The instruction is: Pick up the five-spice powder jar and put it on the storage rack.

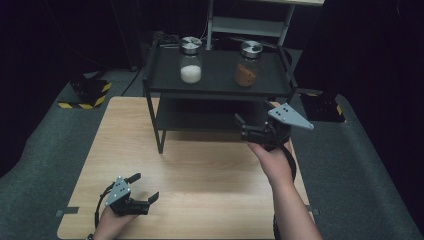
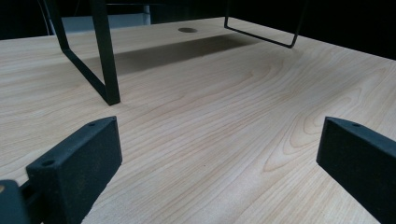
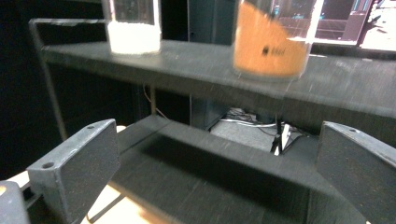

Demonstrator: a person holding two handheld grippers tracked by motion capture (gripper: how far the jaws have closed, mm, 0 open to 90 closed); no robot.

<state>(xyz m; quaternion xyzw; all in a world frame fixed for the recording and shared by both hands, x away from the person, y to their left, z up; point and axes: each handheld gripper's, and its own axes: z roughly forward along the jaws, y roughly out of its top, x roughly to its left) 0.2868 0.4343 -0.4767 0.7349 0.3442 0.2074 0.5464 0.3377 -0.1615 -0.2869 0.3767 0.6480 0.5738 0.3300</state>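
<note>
We see a pale wood-grain table (image 1: 200, 170), smooth and matt, a matt black metal shelf rack (image 1: 220, 85), clear glass jars (image 1: 190, 67) with shiny metal lids (image 1: 190, 44), and matt black plastic-looking gripper jaws.

A black two-tier shelf (image 1: 220, 87) is carried at the far edge of the wooden table (image 1: 200, 185). On its top tier, a jar of white powder (image 1: 190, 60) and a jar of orange powder (image 1: 247, 64) are set well apart; both are upright.

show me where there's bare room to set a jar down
The wooden table is bare between the left hand-held gripper and the rack. The top shelf is free between the white jar and the orange jar.
</note>
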